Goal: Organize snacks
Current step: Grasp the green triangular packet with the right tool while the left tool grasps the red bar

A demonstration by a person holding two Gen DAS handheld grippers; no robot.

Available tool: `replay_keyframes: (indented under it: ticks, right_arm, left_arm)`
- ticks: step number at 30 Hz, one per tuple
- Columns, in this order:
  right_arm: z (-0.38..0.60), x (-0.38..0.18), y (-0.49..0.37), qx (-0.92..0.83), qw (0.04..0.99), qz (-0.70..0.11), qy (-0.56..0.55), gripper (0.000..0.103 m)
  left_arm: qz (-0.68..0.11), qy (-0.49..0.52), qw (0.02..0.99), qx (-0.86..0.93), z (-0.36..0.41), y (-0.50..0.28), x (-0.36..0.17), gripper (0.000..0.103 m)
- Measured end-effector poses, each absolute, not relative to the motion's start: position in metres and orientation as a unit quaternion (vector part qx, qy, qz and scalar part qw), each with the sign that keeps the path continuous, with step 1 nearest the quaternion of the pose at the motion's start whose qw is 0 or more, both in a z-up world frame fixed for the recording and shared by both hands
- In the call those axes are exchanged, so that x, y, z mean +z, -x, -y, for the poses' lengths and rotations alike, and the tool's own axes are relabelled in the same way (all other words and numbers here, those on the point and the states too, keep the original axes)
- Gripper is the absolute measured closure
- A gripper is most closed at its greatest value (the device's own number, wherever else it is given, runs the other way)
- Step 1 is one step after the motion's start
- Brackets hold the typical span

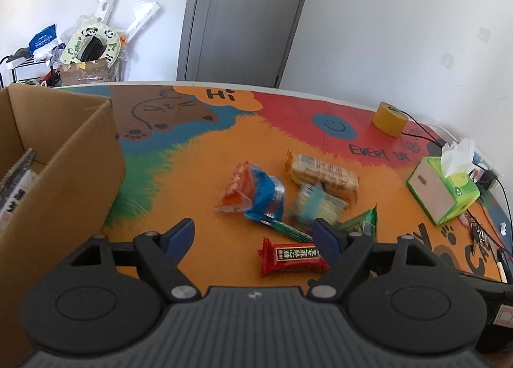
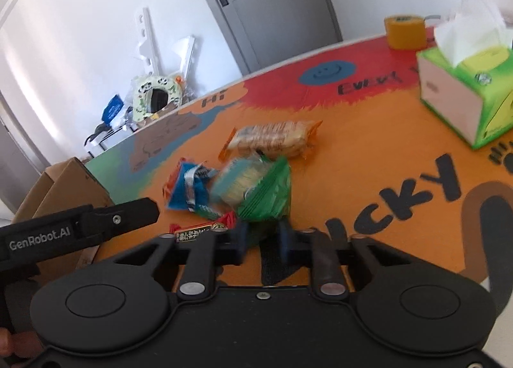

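On glossy table (image 2: 352, 156), right tool (image 2: 261, 235) pinching crinkly green packet (image 2: 269, 198)

Both wrist views: close, tilted down, snack pile (image 1: 288, 194) shared.

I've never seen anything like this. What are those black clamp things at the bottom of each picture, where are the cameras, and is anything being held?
There is no robot here. A person holds a pinching tool in each hand, and each carries a wide-angle camera looking along its two fingers. One picture is from the left tool, which is open and empty. The other is from the right tool, which looks shut on the edge of a green packet. On the colourful table lie more snacks: a red packet, a blue packet and a cracker pack. A cardboard box and a tissue box stand nearby.
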State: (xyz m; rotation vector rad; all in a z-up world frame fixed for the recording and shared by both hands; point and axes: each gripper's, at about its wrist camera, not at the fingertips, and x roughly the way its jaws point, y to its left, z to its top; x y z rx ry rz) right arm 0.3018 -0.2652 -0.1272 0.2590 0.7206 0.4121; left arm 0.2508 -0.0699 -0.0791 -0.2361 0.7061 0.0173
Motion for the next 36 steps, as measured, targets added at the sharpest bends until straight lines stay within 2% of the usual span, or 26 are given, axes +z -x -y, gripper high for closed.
replay_keyframes:
  ticks: [15, 26, 28, 30, 33, 36]
  right_arm:
    - [0.319, -0.127, -0.293, 0.163, 0.917, -0.333, -0.149, 0.088]
    - [0.329, -0.13, -0.288, 0.168, 0.915, -0.33, -0.16, 0.088]
    - [0.329, -0.13, -0.287, 0.168, 0.916, -0.327, -0.162, 0.089]
    - [0.33, -0.131, -0.287, 0.166, 0.916, -0.327, -0.165, 0.089]
    - [0.329, -0.131, -0.284, 0.169, 0.916, -0.323, -0.167, 0.089]
    - [0.329, -0.129, -0.281, 0.173, 0.916, -0.32, -0.167, 0.091]
  left_arm:
    - [-0.376, 0.099, 0.921, -0.016, 0.106, -0.274, -0.103, 0.024]
    - [-0.364, 0.051, 0.93, 0.011, 0.127, -0.274, -0.114, 0.024]
    - [-0.361, 0.025, 0.932, 0.013, 0.133, -0.272, -0.116, 0.031]
    - [-0.356, 0.023, 0.934, 0.009, 0.134, -0.269, -0.115, 0.044]
    - [-0.354, 0.031, 0.935, 0.002, 0.131, -0.265, -0.112, 0.052]
    - [-0.352, 0.04, 0.935, 0.0, 0.127, -0.26, -0.11, 0.054]
